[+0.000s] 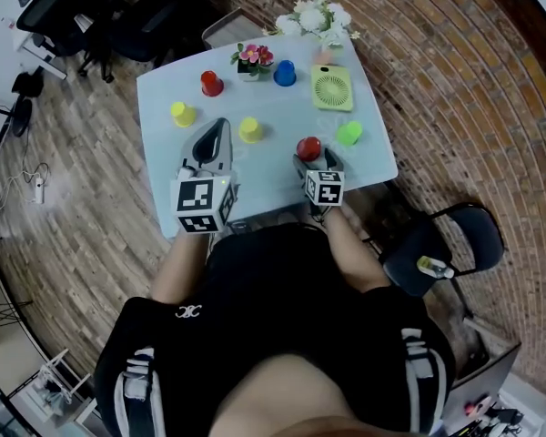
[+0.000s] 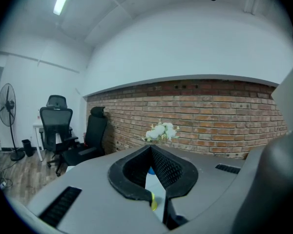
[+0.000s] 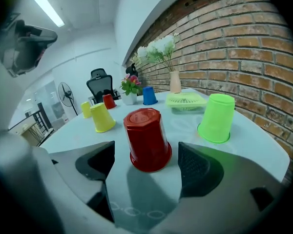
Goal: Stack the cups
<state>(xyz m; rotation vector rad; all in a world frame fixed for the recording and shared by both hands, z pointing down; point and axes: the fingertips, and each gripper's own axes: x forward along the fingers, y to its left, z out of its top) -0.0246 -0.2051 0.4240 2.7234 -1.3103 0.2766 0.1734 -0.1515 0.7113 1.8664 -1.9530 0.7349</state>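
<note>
Red cup, upside down, rim flat on the pale blue table, sits between the jaws of my right gripper. The jaws are wide, with a gap on each side, and the pads are not touching it. The right gripper view shows that clearance; the head view only shows the cup just ahead of the gripper. The cup is glossy, tapered and faceted round its flat base. Only the head view gives the whole layout: green cup just right of the red one, near yellow cup to its left, far yellow cup, far red cup and blue cup further back, all upturned and apart. The left gripper is over the table's left part, tips drawn together with nothing held. Its own view shows mostly brick wall and office chairs, plus a sliver of yellow and blue through the slit. The red and green cups are toward the near right side of the table, the green one closest to the right edge. There is bare table between the two grippers and around the near yellow cup. The green fan and flower pot crowd the far side.
</note>
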